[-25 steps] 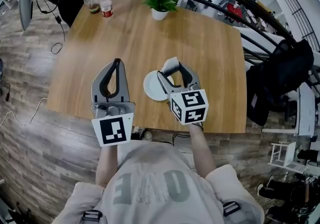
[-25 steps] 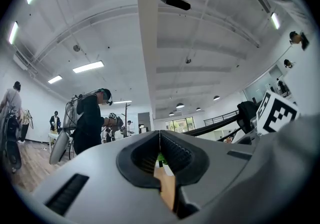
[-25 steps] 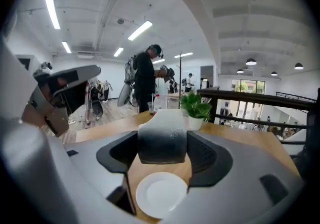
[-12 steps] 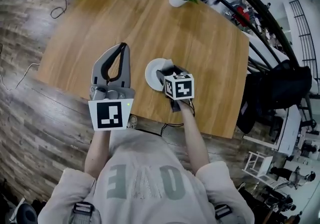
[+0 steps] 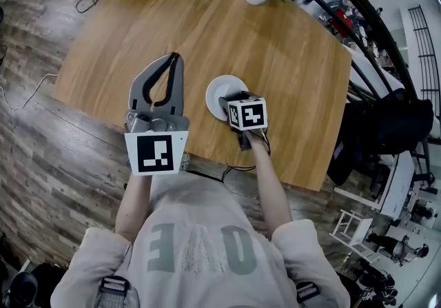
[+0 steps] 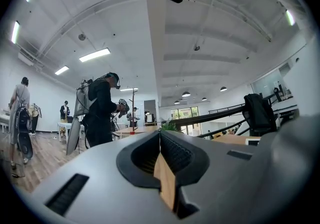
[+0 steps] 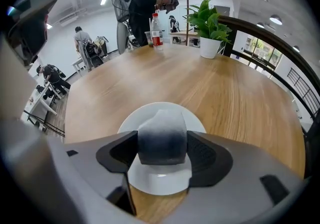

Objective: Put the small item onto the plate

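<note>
Over the near edge of the wooden table (image 5: 275, 45), left gripper (image 5: 172, 60) is held out forward, roughly level, jaws pressed fully together with nothing between them. Right gripper (image 7: 162, 143) angles down over the white plate (image 7: 131, 118), jaws part-open and clamped on the small grey item (image 7: 162, 135) above plate centre; whether it touches the plate is unclear.

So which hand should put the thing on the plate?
Right. The right gripper holds the grey item in its fingers, over the plate. The left gripper is shut, empty, and off to the side.
</note>
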A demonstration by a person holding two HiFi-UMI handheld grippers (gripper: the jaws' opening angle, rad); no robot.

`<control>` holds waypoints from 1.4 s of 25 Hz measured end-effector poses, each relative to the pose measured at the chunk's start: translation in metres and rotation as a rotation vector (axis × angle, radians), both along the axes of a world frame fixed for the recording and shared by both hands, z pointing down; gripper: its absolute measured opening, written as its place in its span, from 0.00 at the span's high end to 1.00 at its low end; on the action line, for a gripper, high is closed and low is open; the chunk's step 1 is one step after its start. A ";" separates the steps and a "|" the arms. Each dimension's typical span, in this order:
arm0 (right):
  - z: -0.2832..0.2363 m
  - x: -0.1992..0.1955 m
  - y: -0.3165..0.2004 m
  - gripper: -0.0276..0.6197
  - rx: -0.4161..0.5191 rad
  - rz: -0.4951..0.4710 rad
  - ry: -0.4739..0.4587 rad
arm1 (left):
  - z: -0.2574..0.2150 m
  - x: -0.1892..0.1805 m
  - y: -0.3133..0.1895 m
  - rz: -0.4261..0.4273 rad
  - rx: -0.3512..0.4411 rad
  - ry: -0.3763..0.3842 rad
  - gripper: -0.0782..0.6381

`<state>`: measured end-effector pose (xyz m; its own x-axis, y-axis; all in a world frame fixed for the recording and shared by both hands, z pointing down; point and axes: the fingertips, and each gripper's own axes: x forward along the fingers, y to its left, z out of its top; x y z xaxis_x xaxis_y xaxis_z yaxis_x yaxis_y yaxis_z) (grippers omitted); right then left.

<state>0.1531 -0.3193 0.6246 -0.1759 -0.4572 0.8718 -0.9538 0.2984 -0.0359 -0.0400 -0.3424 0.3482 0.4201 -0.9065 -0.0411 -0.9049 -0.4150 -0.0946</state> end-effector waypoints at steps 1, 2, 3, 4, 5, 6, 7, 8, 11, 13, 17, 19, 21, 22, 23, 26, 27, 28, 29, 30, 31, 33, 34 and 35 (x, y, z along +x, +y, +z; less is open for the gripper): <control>0.001 0.000 0.000 0.47 -0.006 -0.002 -0.002 | 0.001 0.001 0.001 0.001 -0.003 -0.003 0.88; 0.001 0.000 0.001 0.47 -0.015 -0.004 -0.002 | 0.002 0.002 0.002 0.002 -0.006 -0.006 0.88; 0.002 -0.001 0.001 0.47 -0.023 -0.008 0.000 | 0.004 0.003 0.002 0.003 -0.010 -0.010 0.88; 0.003 -0.001 0.000 0.47 -0.029 -0.014 0.002 | 0.005 0.003 0.002 0.005 -0.011 -0.016 0.88; 0.005 -0.002 -0.002 0.47 -0.034 -0.021 0.007 | 0.006 0.004 0.002 0.006 -0.011 -0.021 0.88; 0.006 -0.003 -0.004 0.48 -0.038 -0.028 0.013 | 0.007 0.005 0.002 0.006 -0.010 -0.023 0.88; 0.008 -0.003 -0.005 0.48 -0.044 -0.035 0.020 | 0.008 0.006 0.001 0.006 -0.012 -0.022 0.88; 0.010 -0.004 -0.004 0.48 -0.051 -0.041 0.026 | 0.009 0.006 0.001 0.006 -0.015 -0.018 0.88; 0.012 -0.002 -0.001 0.48 -0.067 -0.044 0.031 | 0.009 0.007 0.004 0.006 -0.021 -0.010 0.88; 0.012 -0.002 0.000 0.48 -0.064 -0.043 0.034 | 0.009 0.006 0.005 0.005 -0.020 -0.011 0.88; 0.013 -0.003 -0.001 0.48 -0.050 -0.048 0.039 | 0.007 0.003 0.005 0.002 -0.012 -0.011 0.88; 0.014 -0.003 -0.002 0.48 -0.052 -0.048 0.036 | 0.006 0.003 0.003 0.002 -0.011 -0.007 0.88; 0.015 -0.004 -0.003 0.48 -0.053 -0.048 0.039 | 0.004 0.004 0.003 0.006 -0.006 -0.010 0.88; 0.016 -0.005 -0.003 0.48 -0.049 -0.047 0.043 | 0.004 0.004 0.004 0.009 -0.002 -0.012 0.88; 0.016 -0.005 -0.003 0.48 -0.040 -0.046 0.045 | 0.003 0.005 0.005 0.012 0.003 -0.014 0.88; 0.014 -0.004 -0.005 0.47 -0.002 -0.038 0.056 | 0.002 0.006 0.007 0.021 0.005 -0.020 0.88; 0.013 -0.004 -0.006 0.47 0.011 -0.041 0.065 | 0.002 0.007 0.007 0.024 0.005 -0.022 0.88; 0.011 -0.004 -0.007 0.47 0.024 -0.047 0.074 | 0.002 0.007 0.007 0.025 0.003 -0.023 0.88; 0.009 -0.004 -0.008 0.47 0.039 -0.056 0.080 | 0.002 0.007 0.007 0.025 0.002 -0.022 0.88; 0.006 -0.005 -0.010 0.46 0.054 -0.062 0.079 | 0.002 0.007 0.007 0.025 0.002 -0.019 0.88; 0.004 -0.007 -0.011 0.46 0.067 -0.065 0.069 | 0.001 0.007 0.008 0.025 0.005 -0.015 0.88; -0.005 -0.009 -0.014 0.45 0.094 -0.062 0.036 | -0.002 0.007 0.009 0.026 0.014 -0.008 0.88; -0.015 -0.009 -0.016 0.45 0.118 -0.058 0.020 | -0.004 0.008 0.010 0.028 0.018 -0.006 0.88; -0.027 -0.010 -0.019 0.45 0.148 -0.051 0.004 | -0.005 0.008 0.011 0.031 0.021 -0.006 0.88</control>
<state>0.1434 -0.3387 0.5981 -0.1988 -0.5716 0.7961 -0.9374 0.3479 0.0157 -0.0320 -0.3318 0.3431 0.4485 -0.8919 -0.0575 -0.8909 -0.4409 -0.1091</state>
